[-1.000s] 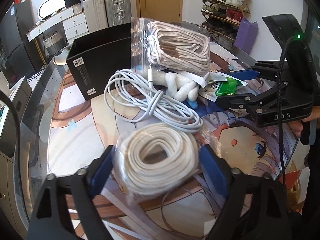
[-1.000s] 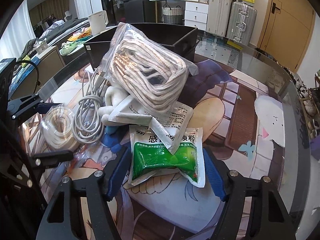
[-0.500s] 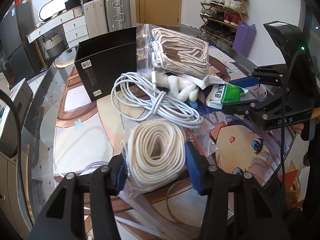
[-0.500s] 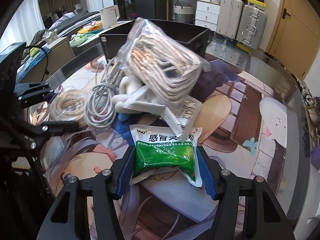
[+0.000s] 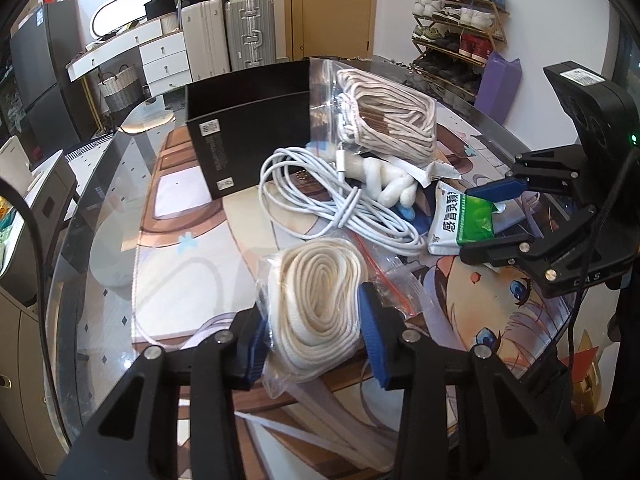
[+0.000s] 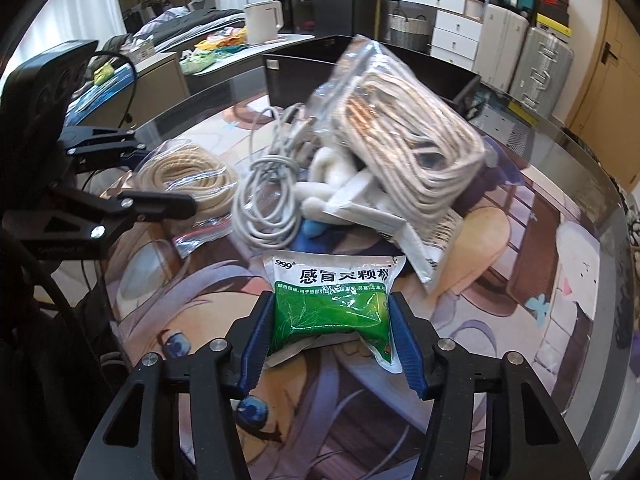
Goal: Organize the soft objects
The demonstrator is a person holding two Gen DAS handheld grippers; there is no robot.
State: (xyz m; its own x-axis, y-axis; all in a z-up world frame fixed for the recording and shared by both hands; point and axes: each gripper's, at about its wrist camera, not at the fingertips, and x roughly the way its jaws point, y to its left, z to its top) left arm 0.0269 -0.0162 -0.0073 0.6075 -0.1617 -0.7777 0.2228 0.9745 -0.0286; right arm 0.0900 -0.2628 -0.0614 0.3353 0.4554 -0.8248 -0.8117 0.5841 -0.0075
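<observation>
- The blue fingers (image 5: 370, 332) of the left gripper (image 5: 316, 340) are pressed against both sides of a clear zip bag of cream rope (image 5: 316, 304), squeezing its coil into a long oval whose long axis runs away from the camera.
- The right gripper (image 6: 330, 336) has its fingers (image 6: 404, 340) closed on the flanks of a green medicine sachet (image 6: 332, 308), the white printed end pointing away from the camera.
- Both bags sit low over the desk (image 5: 120, 248), covered by an anime-print mat (image 6: 520, 260).
- Between them lie a loose white cable bundle (image 5: 320, 196) and a white plush toy (image 5: 384, 184).
- A second zip bag of striped cords (image 5: 384, 120) leans on that pile, tilted.
- Behind stands an open black box (image 5: 248, 128); its contents are hidden.
</observation>
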